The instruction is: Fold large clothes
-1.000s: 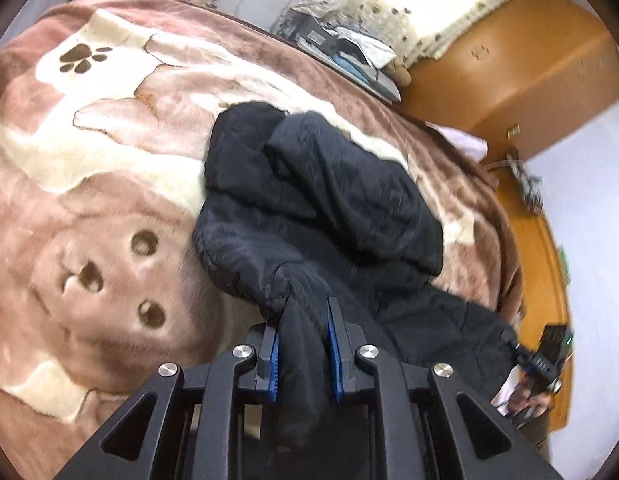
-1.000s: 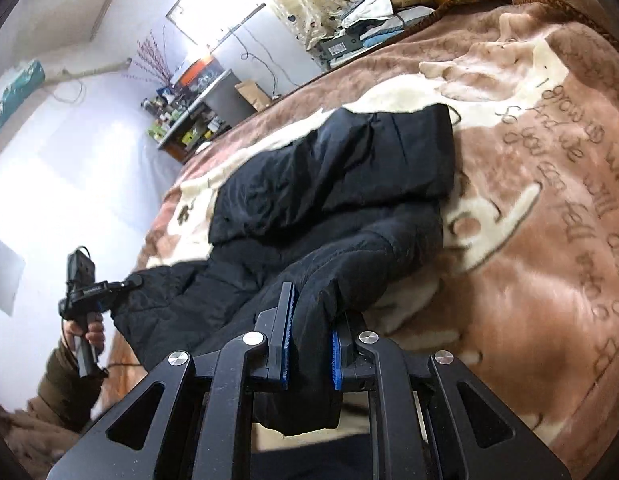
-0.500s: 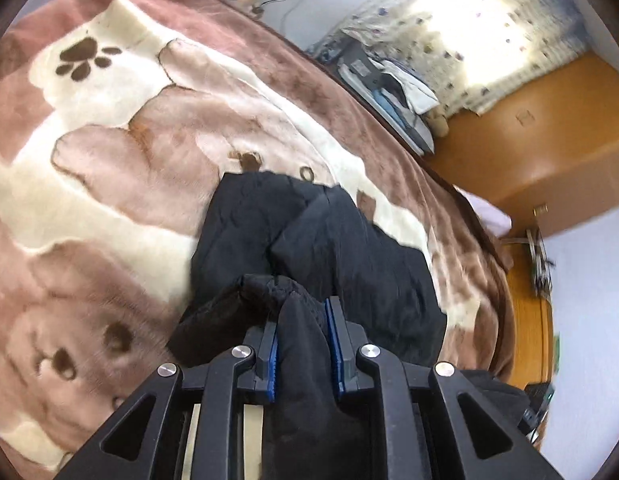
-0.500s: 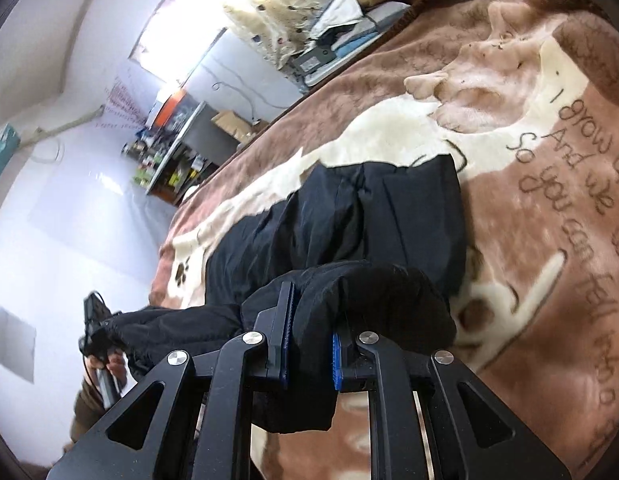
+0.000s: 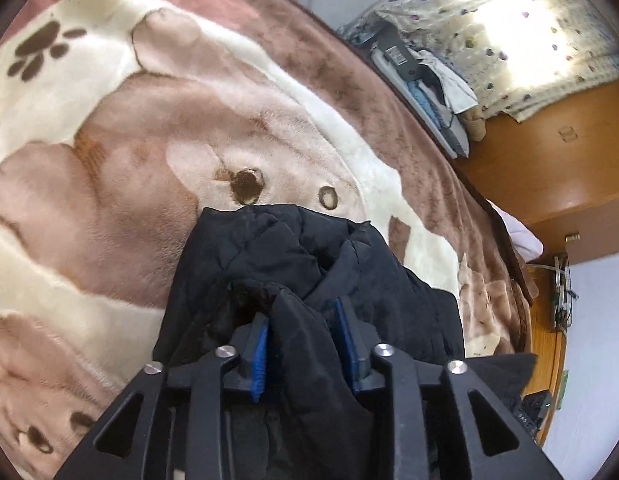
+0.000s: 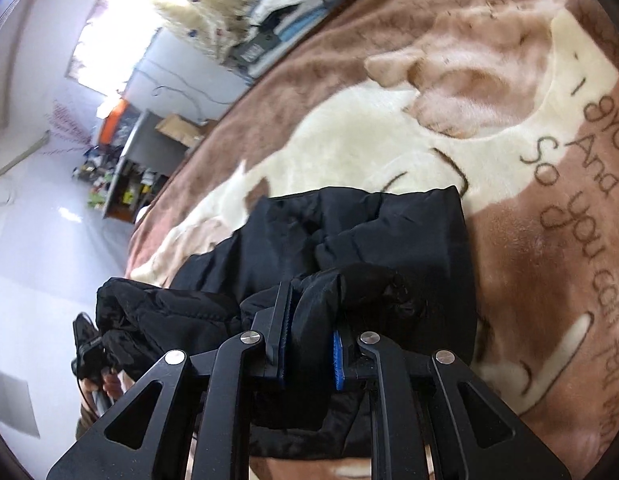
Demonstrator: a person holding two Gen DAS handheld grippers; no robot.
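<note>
The left gripper (image 5: 303, 322) has just been opening, a fold of the black jacket (image 5: 293, 252) loose between its blue pads. The right gripper (image 6: 309, 322) pinches another fold. Bare bear-print blanket (image 5: 109, 152) surrounds the bunched, puffy jacket; its near hem is hidden.

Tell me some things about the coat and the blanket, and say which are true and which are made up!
1. The coat is black. True.
2. The coat lies on a plain green blanket. False: the blanket is brown and cream with bears and a paw print.
3. The right gripper pinches coat fabric. True.
4. The left gripper has nothing between its jaws. False: coat fabric sits there, though the jaws have just been opening.
5. The blanket has writing on it. True.
</note>
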